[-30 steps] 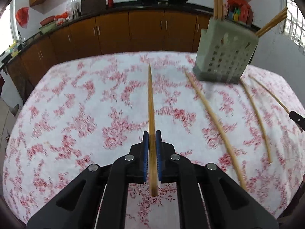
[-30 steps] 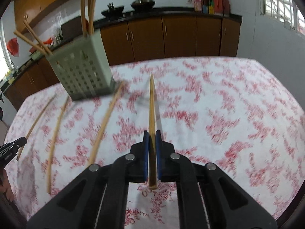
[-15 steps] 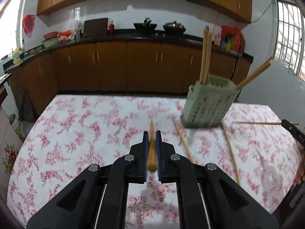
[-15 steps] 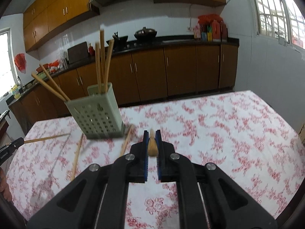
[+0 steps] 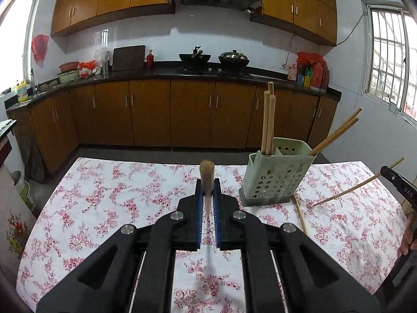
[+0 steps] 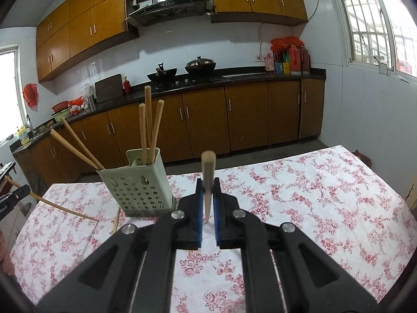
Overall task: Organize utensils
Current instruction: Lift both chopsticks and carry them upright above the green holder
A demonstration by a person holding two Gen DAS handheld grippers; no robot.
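Note:
My left gripper (image 5: 207, 186) is shut on a wooden chopstick (image 5: 207, 174) whose thick end rises above the blue pads. To its right, a pale green perforated holder (image 5: 276, 180) stands on the floral tablecloth (image 5: 104, 195) with several chopsticks upright or leaning in it. My right gripper (image 6: 207, 185) is likewise shut on a chopstick (image 6: 208, 172), and the holder (image 6: 138, 182) is to its left. Each view shows the other gripper at its edge, its chopstick (image 5: 357, 185) (image 6: 60, 206) slanting down to the cloth. One loose chopstick (image 5: 301, 216) lies beside the holder.
The table's far edge drops to a dark floor in front of brown kitchen cabinets (image 5: 192, 114). A bucket (image 5: 24, 190) stands on the floor at the left. A person's hand (image 5: 409, 240) shows at the right edge. Bare cloth (image 6: 312, 195) spreads right of the right gripper.
Both grippers have risen and tilted up, lifting their chopsticks off the cloth. The chopsticks went from lying flat ahead to hanging steeply in the pads. The holder now appears farther and lower.

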